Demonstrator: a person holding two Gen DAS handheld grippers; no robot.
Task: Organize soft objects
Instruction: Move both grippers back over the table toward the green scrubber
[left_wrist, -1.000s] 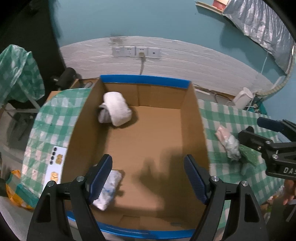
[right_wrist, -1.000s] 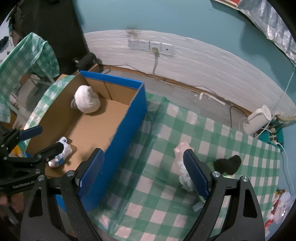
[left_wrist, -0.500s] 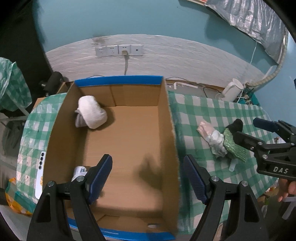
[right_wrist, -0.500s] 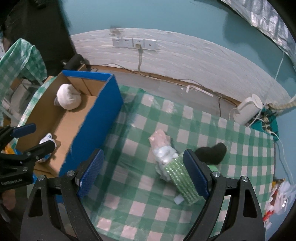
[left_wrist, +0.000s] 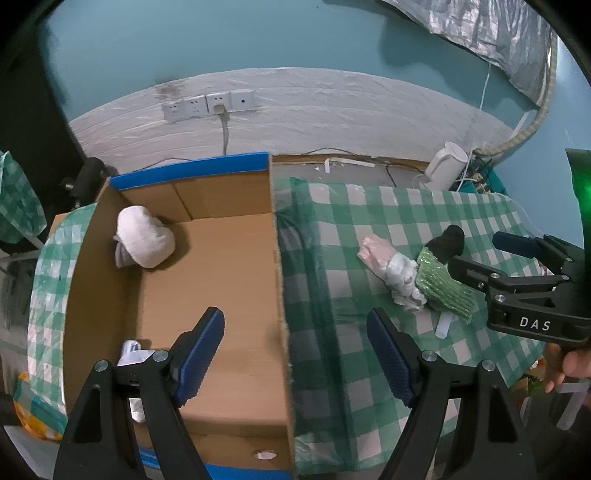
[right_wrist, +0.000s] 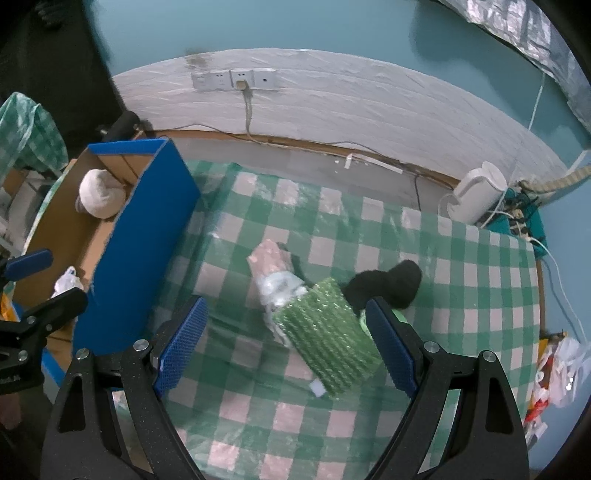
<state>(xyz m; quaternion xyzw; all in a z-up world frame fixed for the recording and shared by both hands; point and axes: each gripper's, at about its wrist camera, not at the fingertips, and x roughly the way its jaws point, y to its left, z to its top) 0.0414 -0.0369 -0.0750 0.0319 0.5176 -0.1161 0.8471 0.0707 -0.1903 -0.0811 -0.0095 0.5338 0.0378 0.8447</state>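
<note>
An open cardboard box (left_wrist: 280, 258) with blue outer sides (right_wrist: 140, 236) stands at the left of the checked table. Inside it lie a white rolled sock (left_wrist: 146, 242) (right_wrist: 99, 197) and a small white bundle (left_wrist: 131, 354) (right_wrist: 68, 282). On the cloth to the right lie a pink-and-white bundle (left_wrist: 388, 262) (right_wrist: 275, 273), a green knitted piece (left_wrist: 443, 291) (right_wrist: 328, 336) and a black sock (left_wrist: 447, 242) (right_wrist: 388, 284). My left gripper (left_wrist: 295, 347) hangs open over the box's right wall. My right gripper (right_wrist: 288, 339) hangs open above the green piece, holding nothing.
A green checked cloth (right_wrist: 443, 295) covers the table. Behind it run a white wall panel with sockets (left_wrist: 208, 105) and cables. A white kettle (right_wrist: 476, 192) stands on the floor at the back right. A plastic bag (right_wrist: 561, 369) hangs past the table's right edge.
Both grippers have slid to the right. The box has shifted left in both views, and the pile of soft things on the cloth now lies under the right gripper. Jaws unchanged.
</note>
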